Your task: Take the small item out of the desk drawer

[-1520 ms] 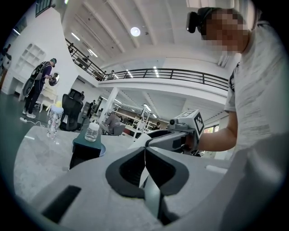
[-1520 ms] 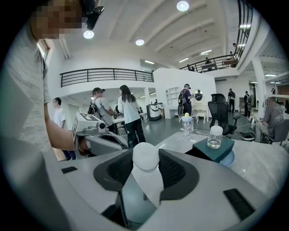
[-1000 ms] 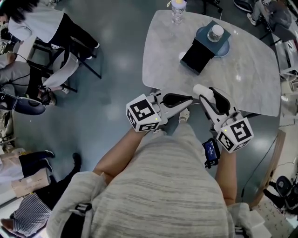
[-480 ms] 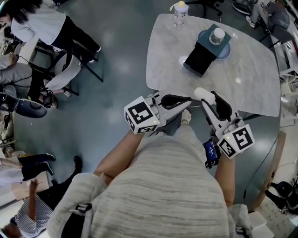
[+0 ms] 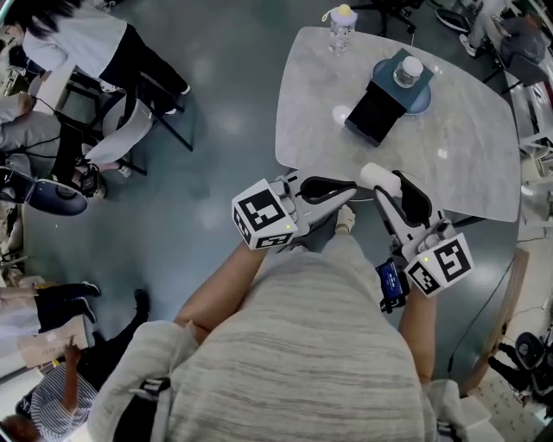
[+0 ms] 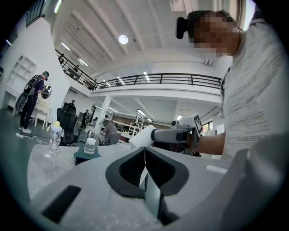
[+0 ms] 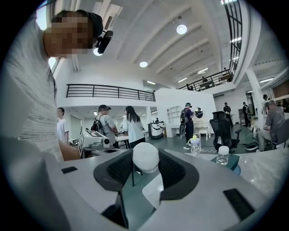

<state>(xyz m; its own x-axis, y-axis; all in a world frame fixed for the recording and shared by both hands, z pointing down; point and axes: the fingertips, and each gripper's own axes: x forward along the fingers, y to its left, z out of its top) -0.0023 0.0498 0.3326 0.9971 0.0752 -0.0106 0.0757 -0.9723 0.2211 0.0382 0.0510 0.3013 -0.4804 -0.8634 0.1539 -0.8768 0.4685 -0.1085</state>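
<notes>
Whether the dark box point(image 5: 373, 110) on the desk point(image 5: 467, 147) is a drawer unit, and whether it is open, cannot be told from above; it lies partly on a blue tray point(image 5: 425, 100), which also carries a small clear jar point(image 5: 409, 69). The right tool point(image 7: 145, 166) is clamped on a small white rounded item point(image 7: 145, 155), held in the air just off the desk's near edge; the item's lower part sits down between the black pads, and what it is stays unclear. The left tool point(image 6: 145, 152) has its jaws pressed together with nothing in them, just beside the right one. The person's grey striped top point(image 5: 302, 363) fills the lower head view and covers most of the legs. The pale marbled desk is cut off at the frame's right, with a yellow-capped bottle point(image 5: 341, 24) at its far edge. The floor point(image 5: 216, 173) is dark grey-green; other people point(image 5: 78, 43) and chairs stand at the left. The gripper views show a tall white hall with a railed balcony point(image 6: 158, 80).
</notes>
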